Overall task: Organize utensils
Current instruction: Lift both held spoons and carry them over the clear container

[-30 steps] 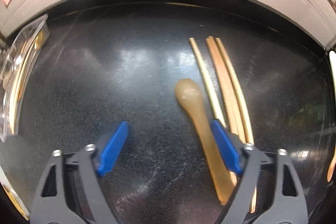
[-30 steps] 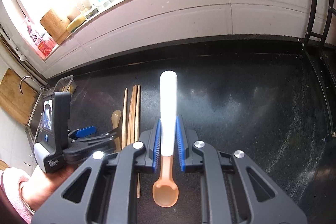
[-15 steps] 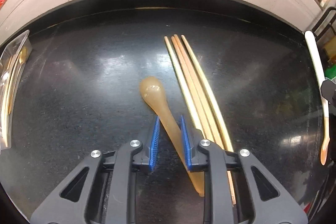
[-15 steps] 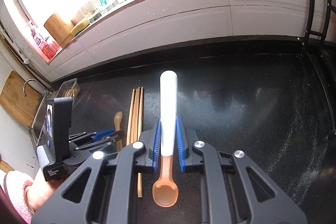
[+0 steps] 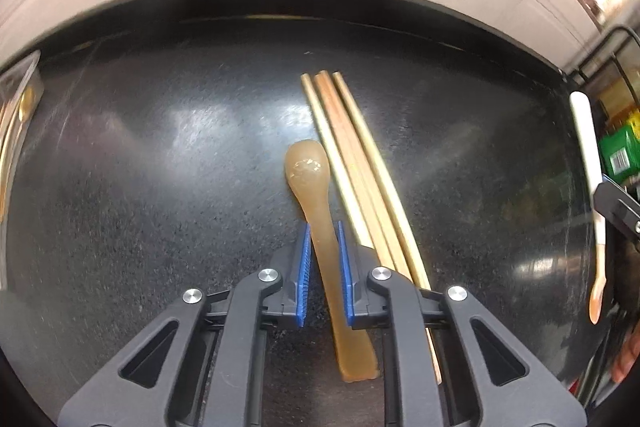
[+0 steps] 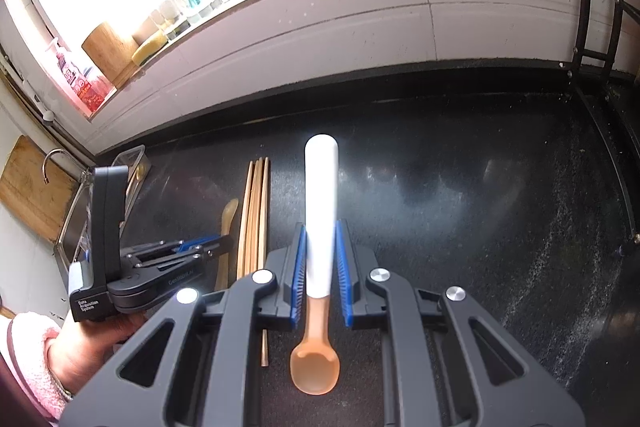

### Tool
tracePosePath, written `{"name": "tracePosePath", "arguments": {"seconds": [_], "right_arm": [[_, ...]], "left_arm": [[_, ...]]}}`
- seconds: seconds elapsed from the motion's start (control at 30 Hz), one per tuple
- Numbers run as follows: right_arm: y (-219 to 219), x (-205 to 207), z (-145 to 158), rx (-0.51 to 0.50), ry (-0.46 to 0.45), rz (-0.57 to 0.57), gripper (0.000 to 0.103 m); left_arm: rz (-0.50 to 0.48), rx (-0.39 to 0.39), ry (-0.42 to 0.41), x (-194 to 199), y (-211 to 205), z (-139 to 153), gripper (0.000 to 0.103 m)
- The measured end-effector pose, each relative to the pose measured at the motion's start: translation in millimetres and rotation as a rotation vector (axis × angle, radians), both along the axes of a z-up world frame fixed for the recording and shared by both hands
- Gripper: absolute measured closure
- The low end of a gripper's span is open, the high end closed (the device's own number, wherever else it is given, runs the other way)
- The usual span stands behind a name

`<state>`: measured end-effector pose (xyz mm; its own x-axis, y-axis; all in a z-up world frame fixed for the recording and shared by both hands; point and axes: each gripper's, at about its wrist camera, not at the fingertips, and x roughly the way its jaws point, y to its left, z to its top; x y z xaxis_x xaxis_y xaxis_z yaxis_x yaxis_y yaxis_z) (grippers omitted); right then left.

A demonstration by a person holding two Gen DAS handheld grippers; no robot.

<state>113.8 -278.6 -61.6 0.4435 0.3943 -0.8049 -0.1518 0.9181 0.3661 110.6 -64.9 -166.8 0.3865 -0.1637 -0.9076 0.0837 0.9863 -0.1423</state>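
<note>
In the left wrist view, the left gripper has just been closing and now pinches the tan spoon lying just left of the chopsticks (ready to lift). In the right wrist view, the right gripper pinches the white-handled spoon above the counter.

claws: the left claw and the right claw have black frames
pads: ribbed, blue
screws: round, silver
marking: white text
sleeve: pink, fuzzy
</note>
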Motion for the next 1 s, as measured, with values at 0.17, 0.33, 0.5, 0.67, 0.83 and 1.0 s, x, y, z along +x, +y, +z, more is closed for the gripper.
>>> {"name": "tracePosePath", "arguments": {"seconds": [0.17, 0.33, 0.5, 0.67, 0.83, 1.0], "right_arm": [[7.6, -1.1, -1.0, -0.006, 0.01, 0.01, 0.087], [19.3, 4.4, 3.9, -0.01, 0.007, 0.023, 0.087], [41.9, 12.7, 9.7, -0.021, 0.0, 0.064, 0.087], [83.0, 19.8, 18.8, -0.025, -0.016, 0.142, 0.088], [137.4, 27.4, 31.8, -0.017, -0.043, 0.235, 0.087], [209.4, 39.4, 50.3, 0.006, -0.085, 0.331, 0.088]], "left_arm": [[-0.032, 0.013, -0.041, 4.5, -2.1, 12.9, 0.092], [0.004, 0.016, -0.059, 7.8, 18.8, 28.0, 0.093], [0.047, 0.015, -0.088, 4.8, 40.9, 50.1, 0.093], [0.123, 0.025, -0.111, -2.5, 85.2, 66.5, 0.093], [0.223, 0.035, -0.137, -17.7, 146.8, 87.8, 0.093], [0.315, 0.049, -0.163, -34.6, 215.2, 105.3, 0.093]]}}
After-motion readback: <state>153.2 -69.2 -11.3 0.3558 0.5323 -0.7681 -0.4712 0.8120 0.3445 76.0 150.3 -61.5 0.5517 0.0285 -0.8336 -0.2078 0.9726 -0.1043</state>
